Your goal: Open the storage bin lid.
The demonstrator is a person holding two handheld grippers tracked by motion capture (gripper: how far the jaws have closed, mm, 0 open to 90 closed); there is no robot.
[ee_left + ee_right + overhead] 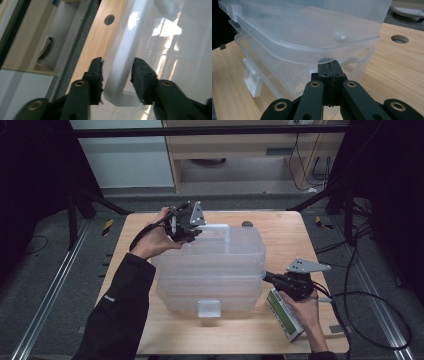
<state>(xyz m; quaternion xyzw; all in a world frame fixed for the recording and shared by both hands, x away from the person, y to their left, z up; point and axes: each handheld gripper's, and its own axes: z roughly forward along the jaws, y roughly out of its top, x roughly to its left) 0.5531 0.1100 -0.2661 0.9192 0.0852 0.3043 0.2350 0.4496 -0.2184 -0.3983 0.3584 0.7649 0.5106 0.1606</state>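
A clear plastic storage box (210, 265) with its lid on stands in the middle of the wooden table (300, 235). A white handle (220, 227) lies on its far top edge. My left gripper (194, 235) is at that far left corner. In the left gripper view its jaws (117, 66) stand apart on either side of the white handle bar (120, 72), with thin gaps showing at the pads. My right gripper (266, 276) is at the box's right side. It is shut with nothing between its jaws (329, 65), its tips just under the lid rim (299, 50).
A white latch (209, 308) hangs on the box's near side. Under the person's right hand a green and white device (285, 312) lies near the table's front right corner. The table has a round hole (247, 224) behind the box. Cables trail off to the right.
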